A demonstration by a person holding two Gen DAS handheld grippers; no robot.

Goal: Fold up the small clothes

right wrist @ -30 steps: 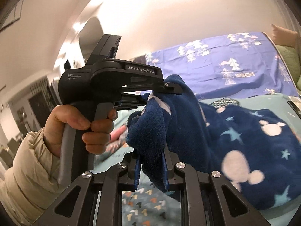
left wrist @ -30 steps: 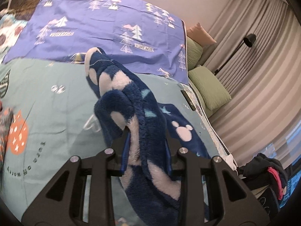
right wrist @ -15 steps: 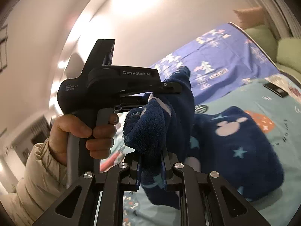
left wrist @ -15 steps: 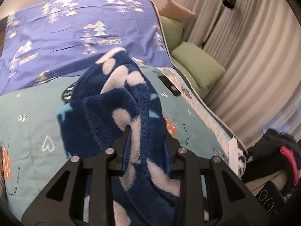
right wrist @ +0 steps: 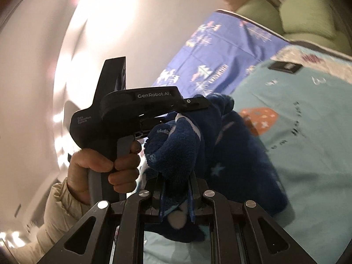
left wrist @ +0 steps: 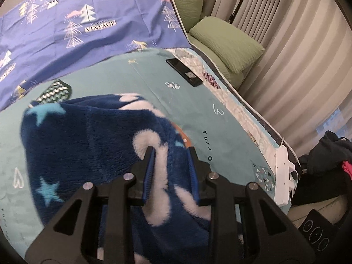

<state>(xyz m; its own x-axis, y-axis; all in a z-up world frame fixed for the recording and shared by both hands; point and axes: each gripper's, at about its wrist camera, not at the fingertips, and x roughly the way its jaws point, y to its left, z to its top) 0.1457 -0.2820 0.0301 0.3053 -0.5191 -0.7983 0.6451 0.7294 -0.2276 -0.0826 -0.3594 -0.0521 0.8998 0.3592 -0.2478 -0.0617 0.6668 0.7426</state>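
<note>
The left gripper (left wrist: 170,171) and right gripper (right wrist: 176,194) each clamped a thick bunch of the navy fleece garment with white and pale-blue shapes (left wrist: 92,140), which draped onto the teal printed bedspread (left wrist: 136,81). Bulky pile could slip from either hold, skewing the fold.

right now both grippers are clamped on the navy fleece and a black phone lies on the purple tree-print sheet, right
Not quite. The black phone lies on the teal bedspread, not the purple tree-print sheet; the left wrist view shows it. The left gripper and right gripper are both clamped on the navy fleece.
</note>
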